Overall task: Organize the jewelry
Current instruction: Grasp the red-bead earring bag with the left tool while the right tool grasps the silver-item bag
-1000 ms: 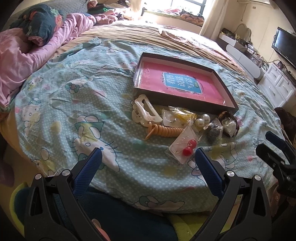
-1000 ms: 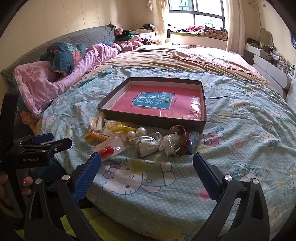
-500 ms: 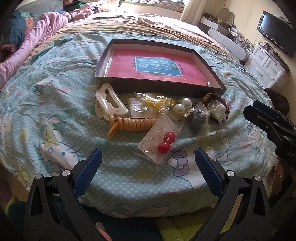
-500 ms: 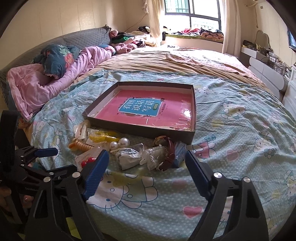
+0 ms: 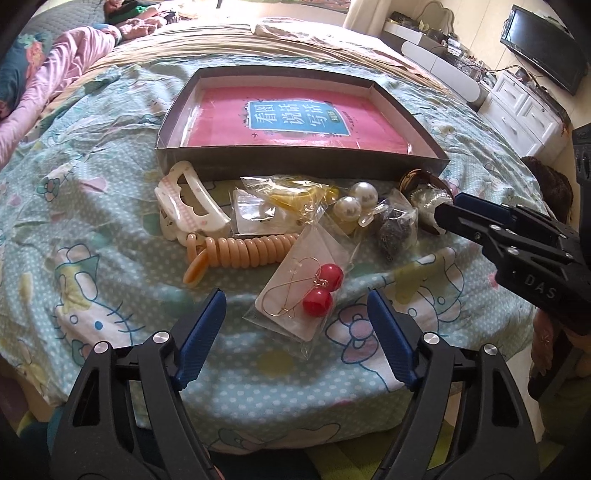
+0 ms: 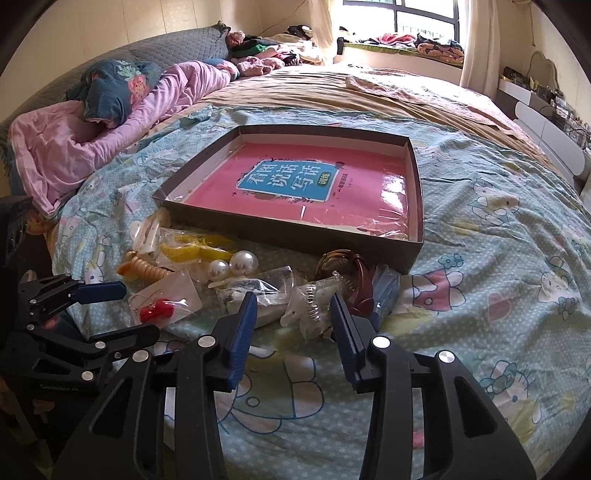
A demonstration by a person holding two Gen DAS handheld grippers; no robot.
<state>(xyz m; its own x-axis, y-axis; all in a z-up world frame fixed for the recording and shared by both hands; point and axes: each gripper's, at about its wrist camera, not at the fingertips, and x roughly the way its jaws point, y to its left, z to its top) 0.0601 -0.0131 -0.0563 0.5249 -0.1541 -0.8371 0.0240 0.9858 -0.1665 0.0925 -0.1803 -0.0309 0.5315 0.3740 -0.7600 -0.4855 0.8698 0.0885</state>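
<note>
A shallow dark box (image 5: 295, 160) (image 6: 415, 192) with a pink book in it lies on the bed. Jewelry lies in a row before it: a white hair claw (image 5: 188, 210), an orange coil tie (image 5: 243, 253), a bag of red ball earrings (image 5: 310, 291) (image 6: 159, 308), two pearls (image 5: 356, 199) (image 6: 234, 264), a dark bag (image 5: 397, 227), a white scrunchie bag (image 6: 314, 299). My left gripper (image 5: 295, 317) is open just short of the red earring bag. My right gripper (image 6: 291, 314) is open, its fingers either side of the scrunchie bag.
The bed has a Hello Kitty sheet (image 6: 498, 258). Pink bedding (image 6: 74, 147) is piled at the left. White drawers (image 5: 528, 114) and a TV (image 5: 543, 22) stand at the right. The bed's front edge (image 5: 295, 435) is close below the left gripper.
Both grippers have moved forward toward the jewelry row. Both sets of fingers have narrowed, the right one more. Nothing has been picked up.
</note>
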